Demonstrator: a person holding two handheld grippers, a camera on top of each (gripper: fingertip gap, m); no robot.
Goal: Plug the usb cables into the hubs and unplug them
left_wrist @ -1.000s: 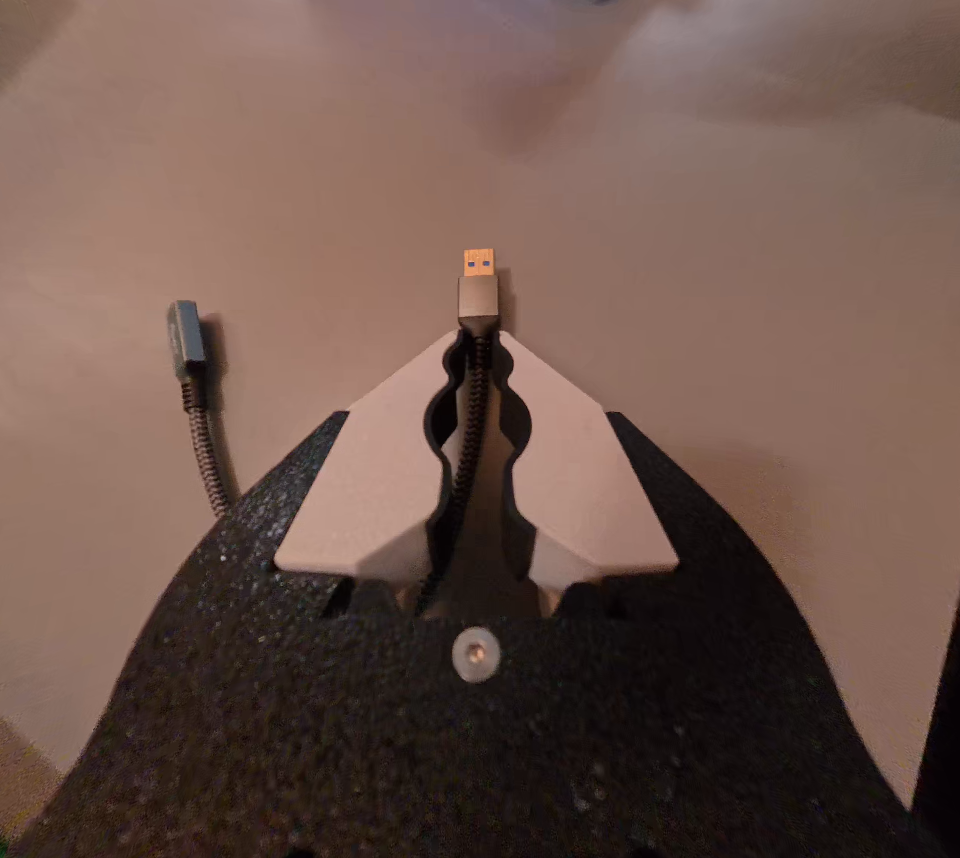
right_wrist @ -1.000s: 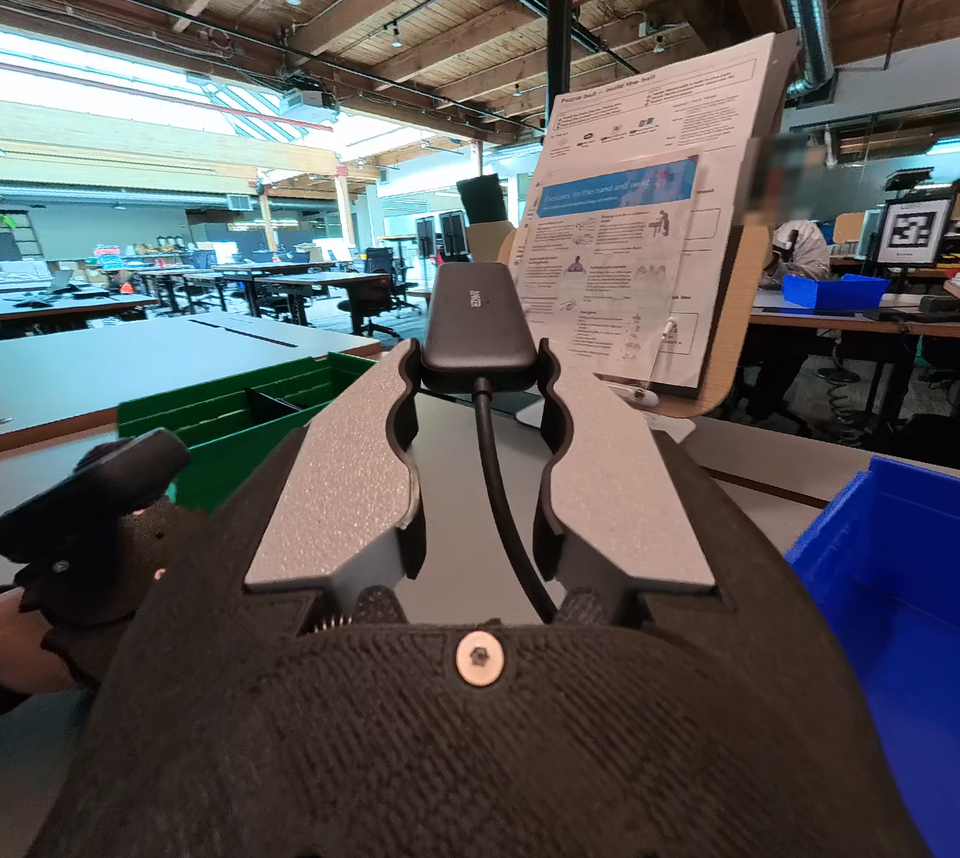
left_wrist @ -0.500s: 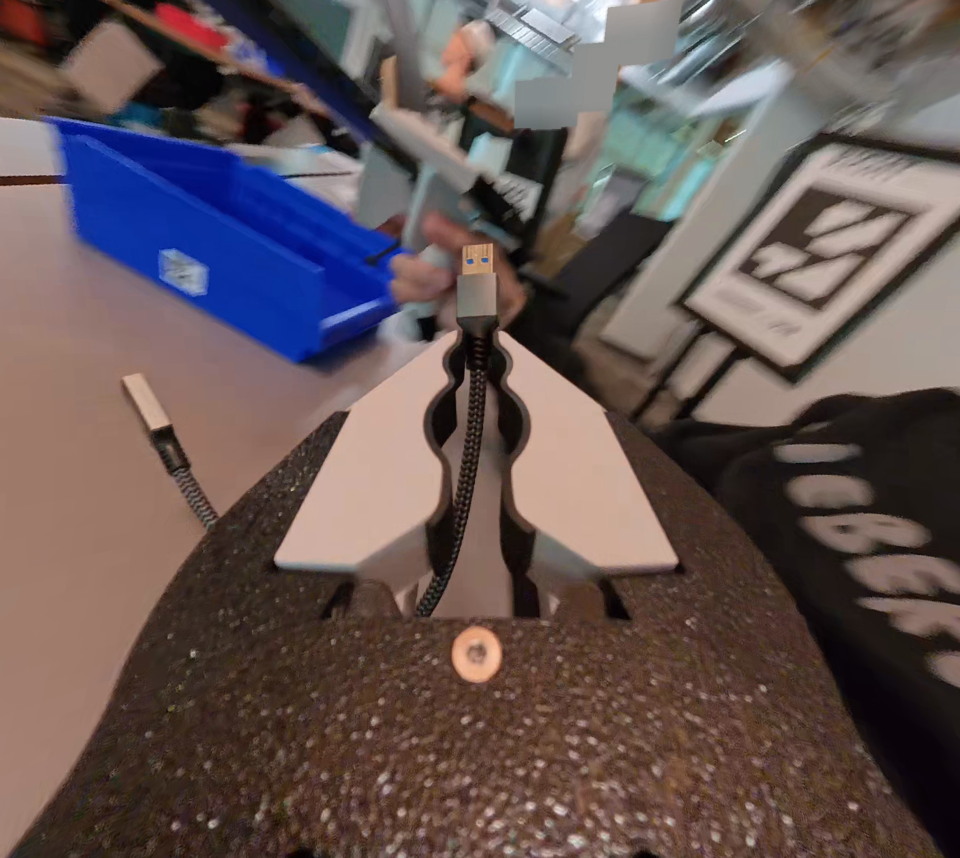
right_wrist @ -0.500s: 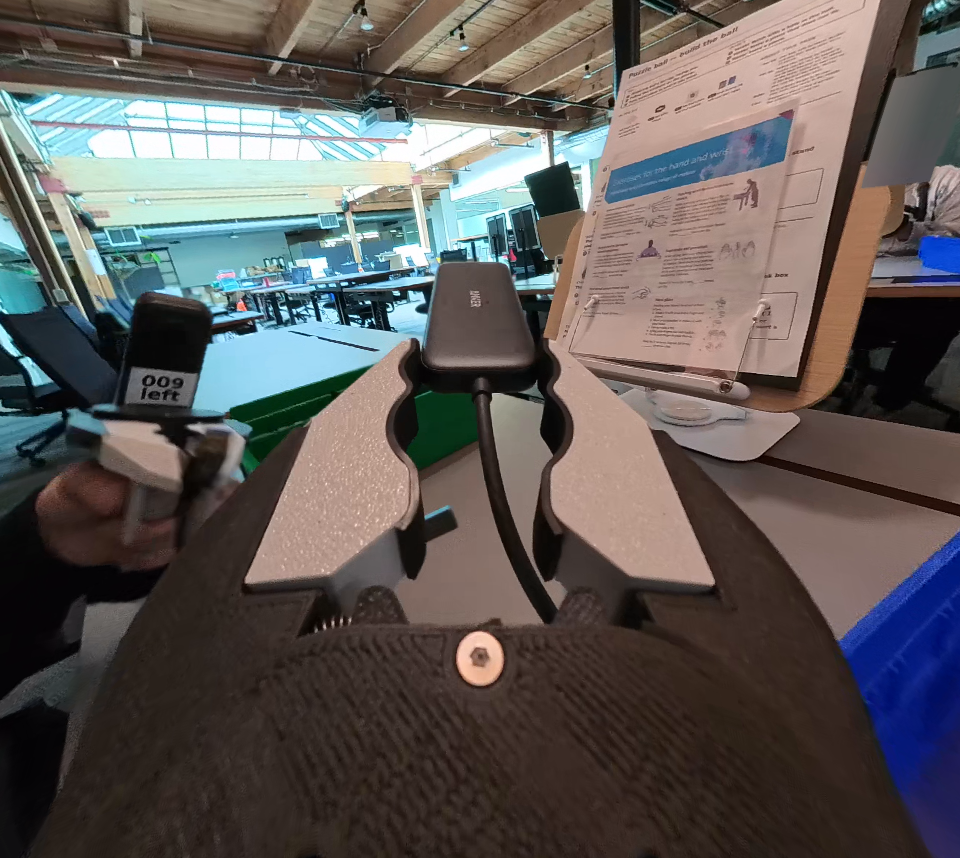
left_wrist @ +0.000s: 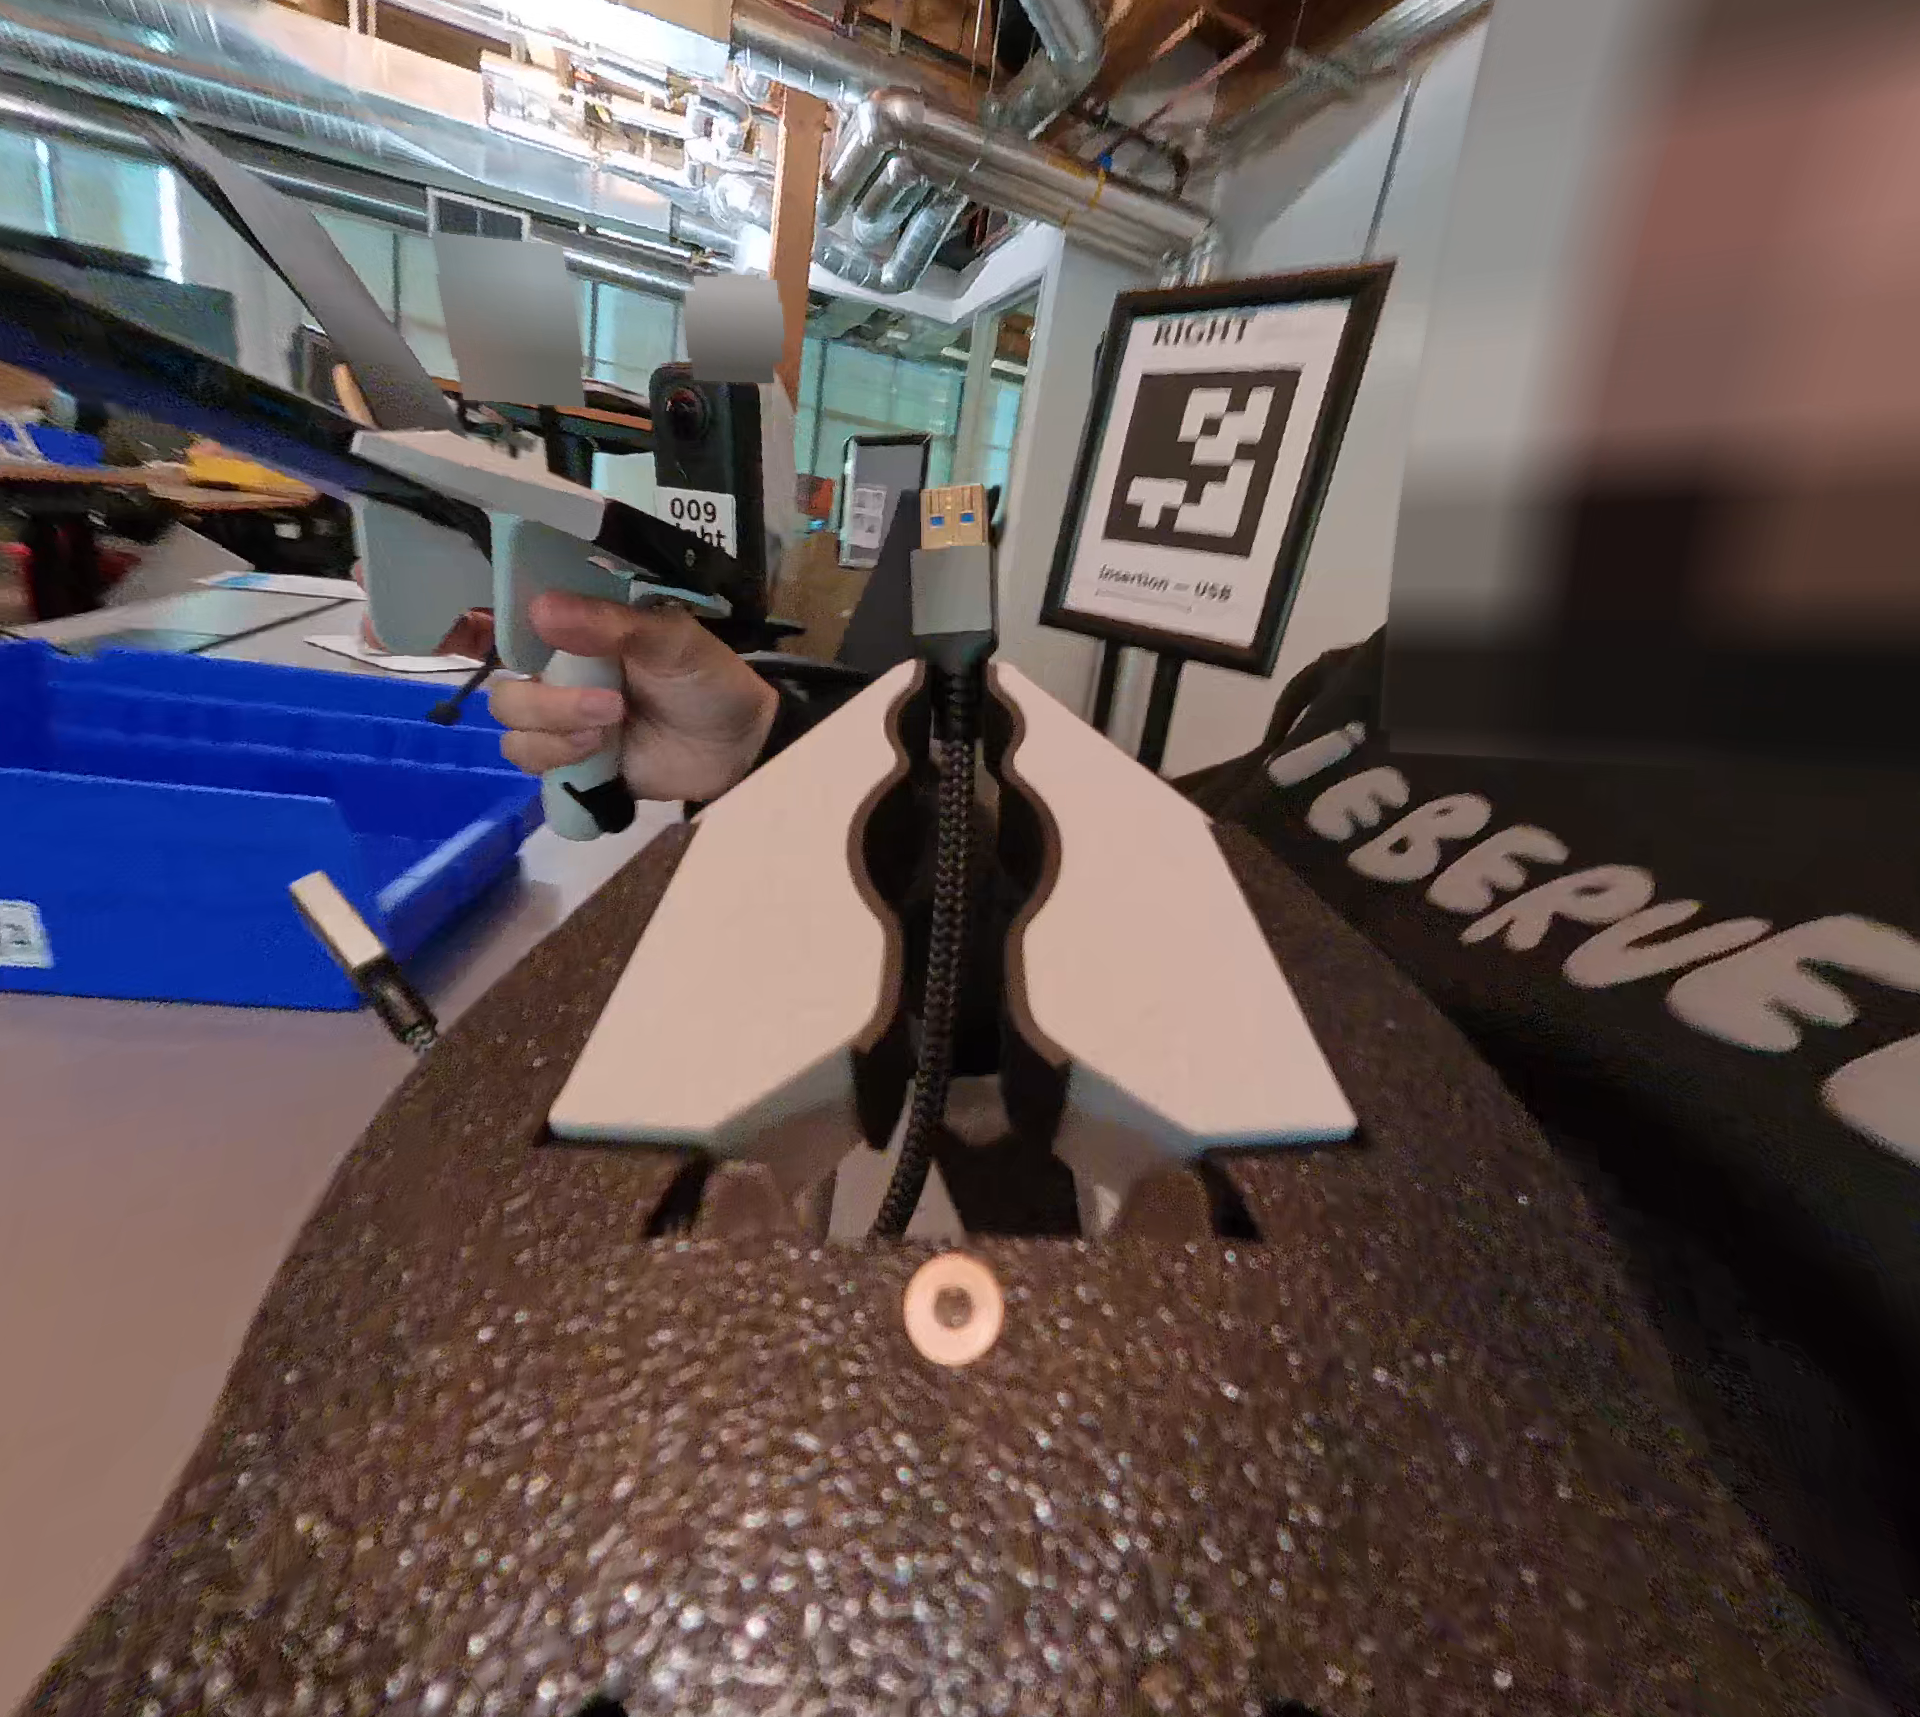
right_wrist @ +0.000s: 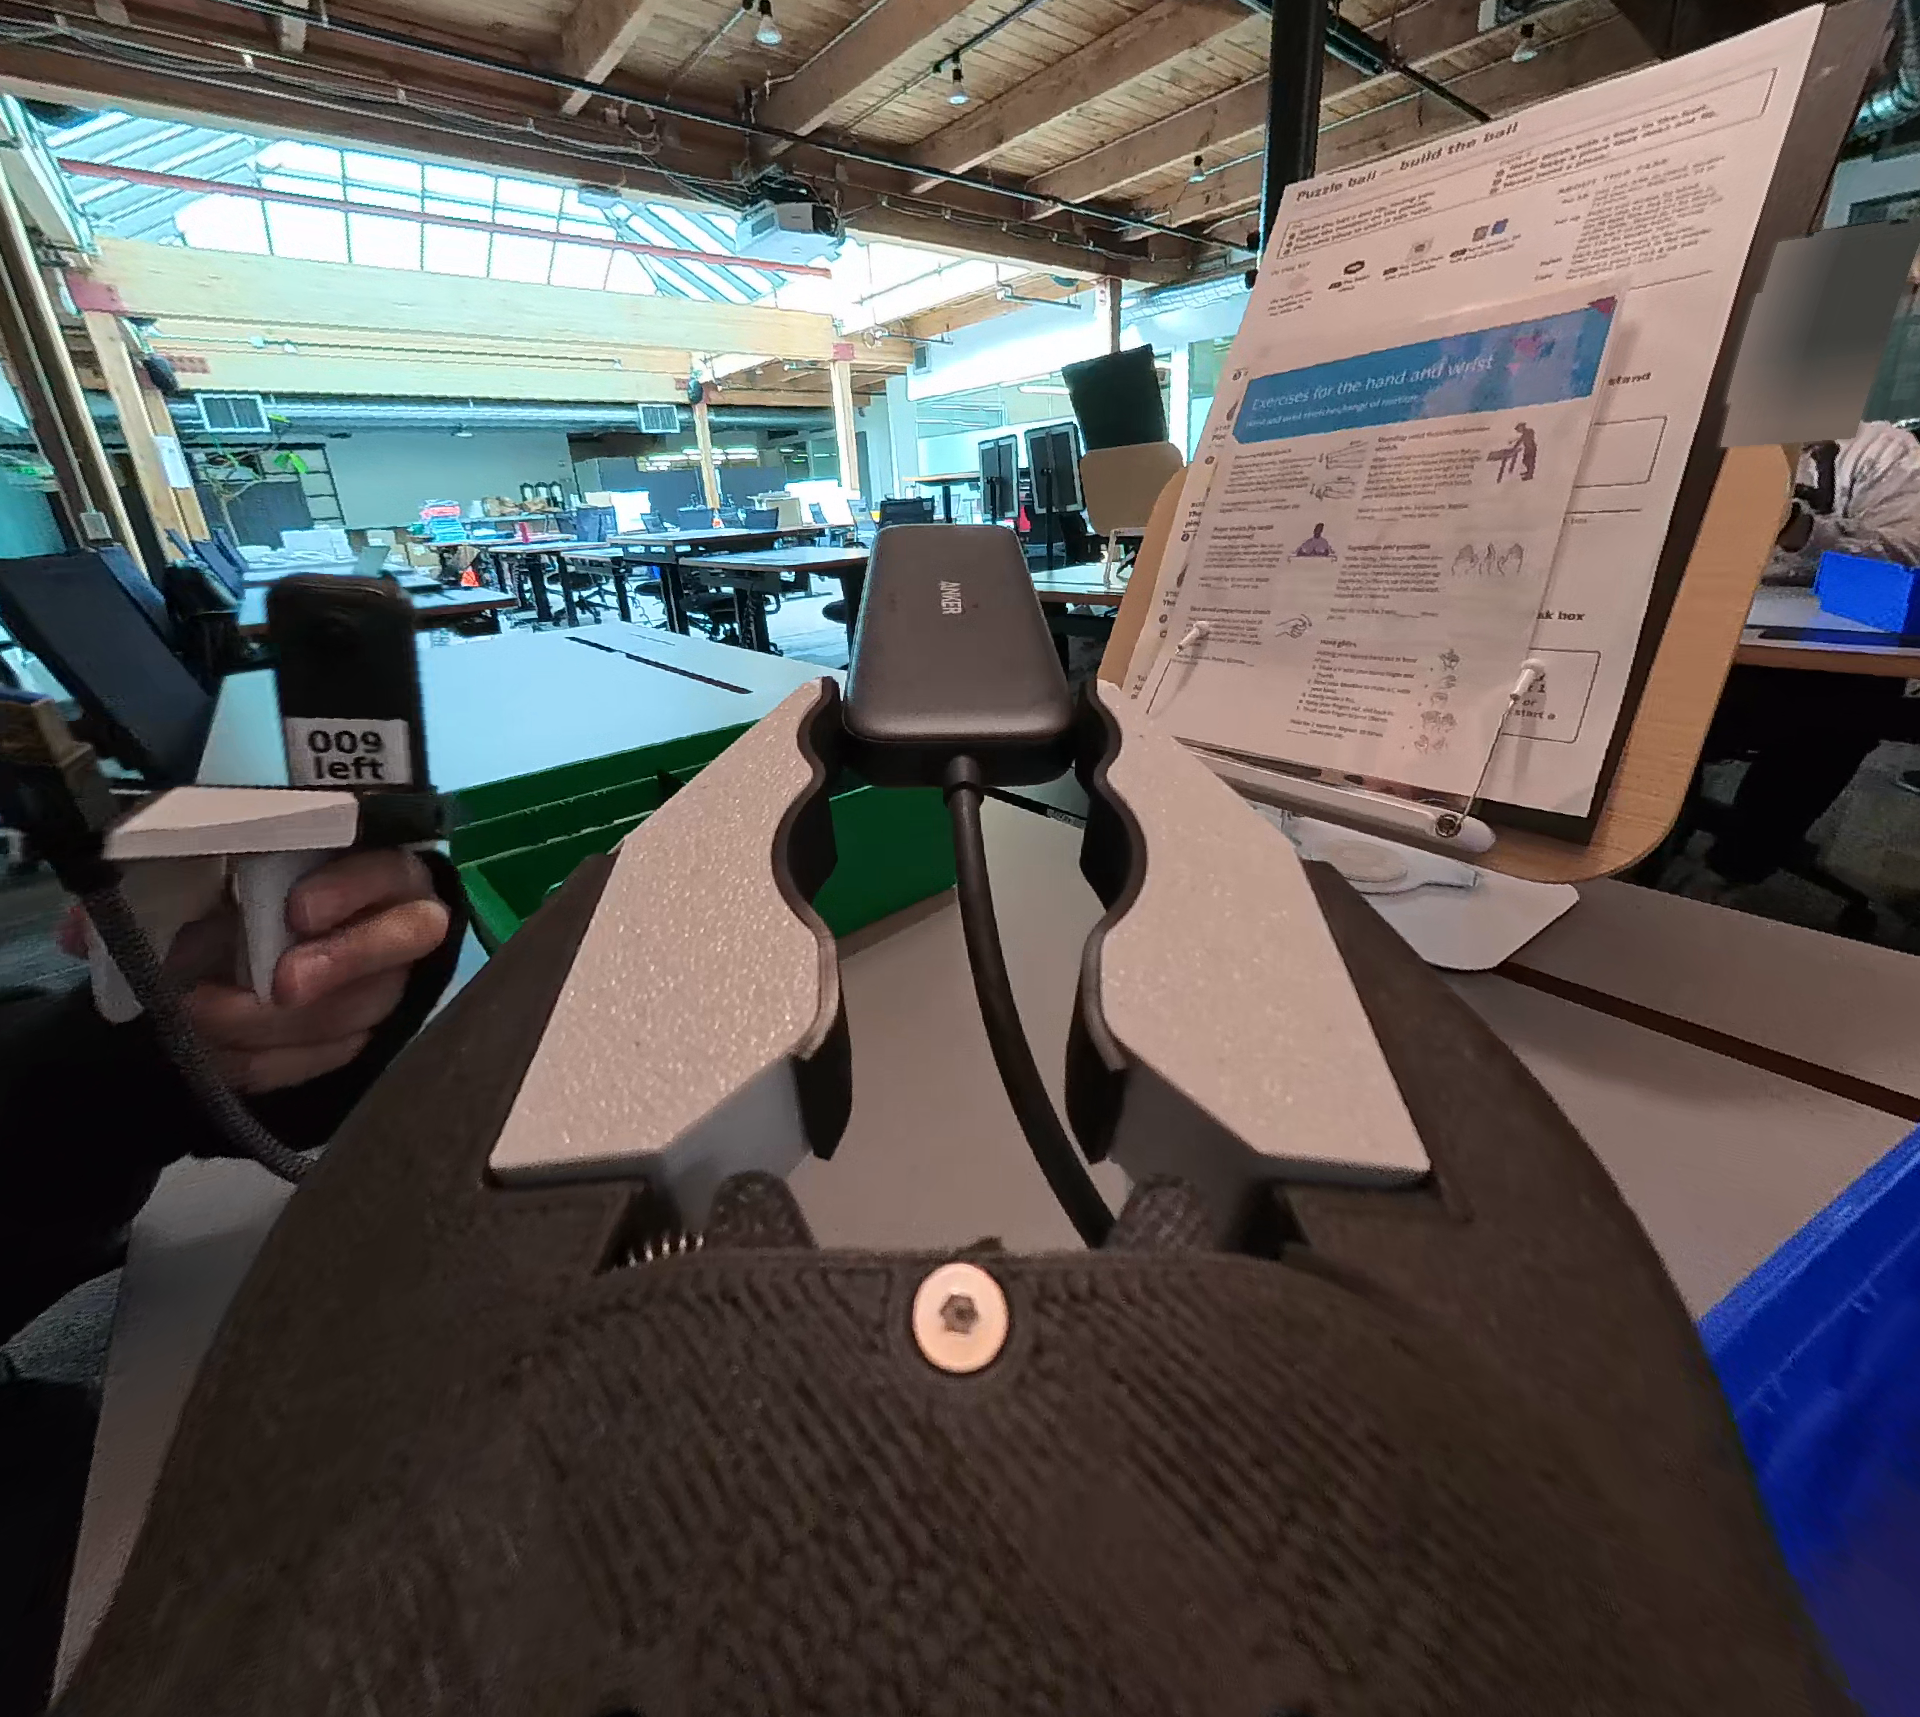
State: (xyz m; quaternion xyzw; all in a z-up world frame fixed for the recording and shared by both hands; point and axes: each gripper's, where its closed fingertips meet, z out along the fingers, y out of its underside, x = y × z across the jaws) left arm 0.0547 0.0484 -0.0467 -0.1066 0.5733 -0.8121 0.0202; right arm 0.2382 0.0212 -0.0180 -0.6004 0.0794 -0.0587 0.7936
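**USB plug lifted off the table and turned toward the hub**

USB cable (left_wrist: 940, 898) sits clamped in the left gripper (left_wrist: 951, 691), its braided cord running back between the closed fingers and its metal plug (left_wrist: 954, 561) standing clear past the tips. A second ago that view looked down at the table; now it faces across the room, so the plug has been raised and swung toward the right gripper (right_wrist: 958, 732). That gripper grips the dark hub (right_wrist: 956, 628) by its cord end, held up above the table (right_wrist: 1662, 1075) as before. Plug and hub are well apart, so insertion has not begun (alignment looks like the next job).

Writing is there: a logo on the hub, white stickers on both camera housings, a framed marker sign (left_wrist: 1205, 462), printed sheets on a stand (right_wrist: 1455, 524), lettering on a dark garment. A blue bin (left_wrist: 208, 815) lies beside the cable's loose far connector (left_wrist: 338, 924).
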